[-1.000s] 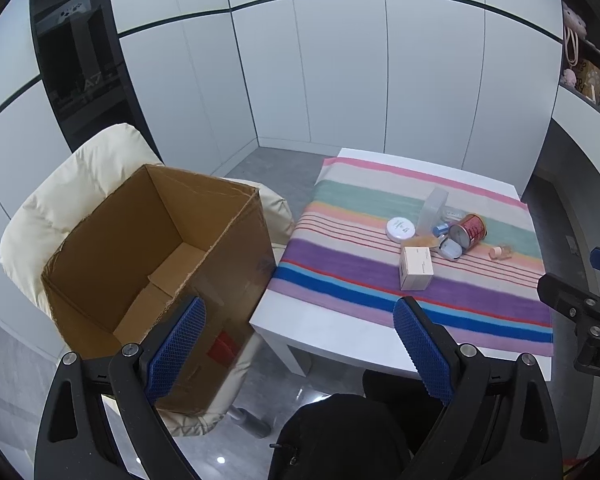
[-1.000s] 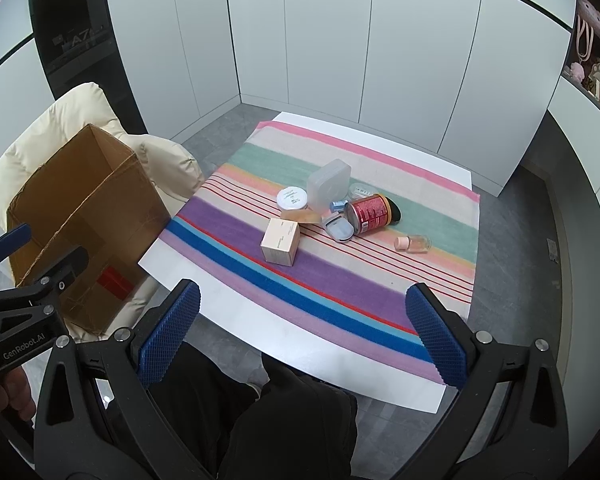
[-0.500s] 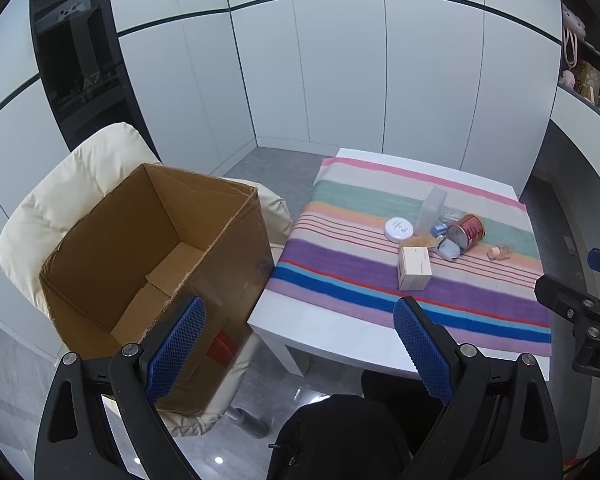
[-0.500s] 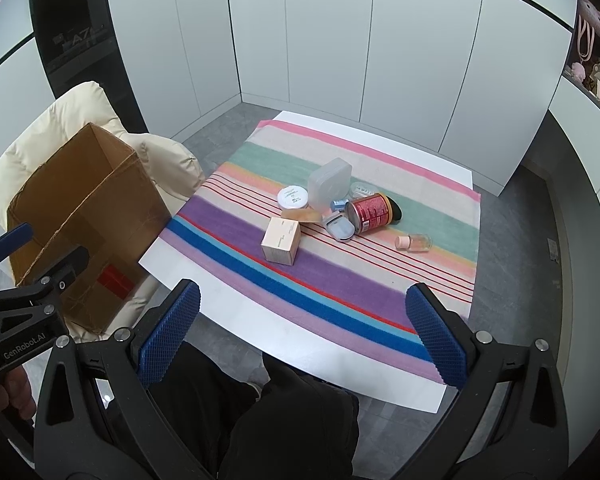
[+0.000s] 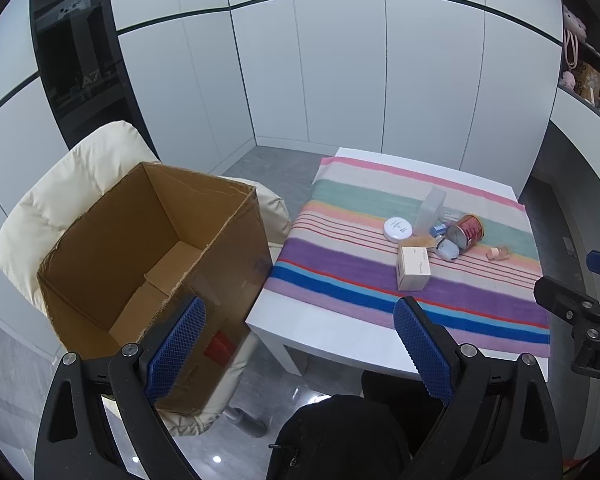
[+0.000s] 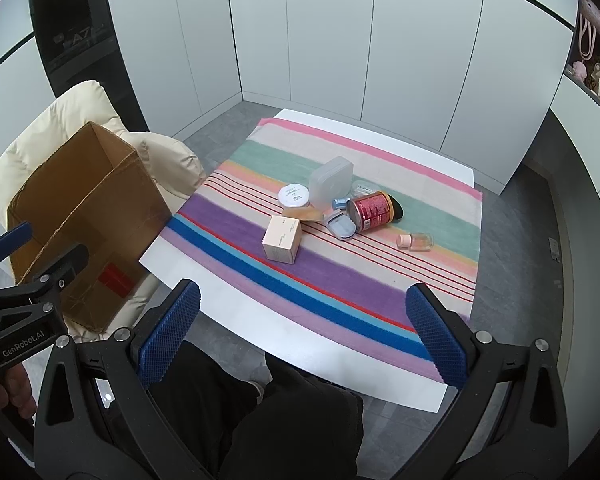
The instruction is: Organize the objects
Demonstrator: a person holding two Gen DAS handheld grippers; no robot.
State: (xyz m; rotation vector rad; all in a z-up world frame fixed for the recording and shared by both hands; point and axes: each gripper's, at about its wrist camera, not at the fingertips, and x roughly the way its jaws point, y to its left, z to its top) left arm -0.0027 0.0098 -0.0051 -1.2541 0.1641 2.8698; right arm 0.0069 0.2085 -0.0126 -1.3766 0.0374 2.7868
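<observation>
Objects (image 6: 324,208) clustered on surface (image 6: 236,320), box (image 5: 148,256) empty; both claws (image 5: 300,344) (image 6: 304,328) apart, hovering; nothing grasped yet; next, reach for carton (image 6: 282,238)

Even, soft indoor light fills both views, bright and without hard shadows. Small ceiling-light reflections glint on the glossy floor (image 5: 216,459) below the left tool. Fisheye distortion bends the wall panels (image 6: 328,40) ahead, dark vignetting rings the corners, and focus is sharp.
</observation>
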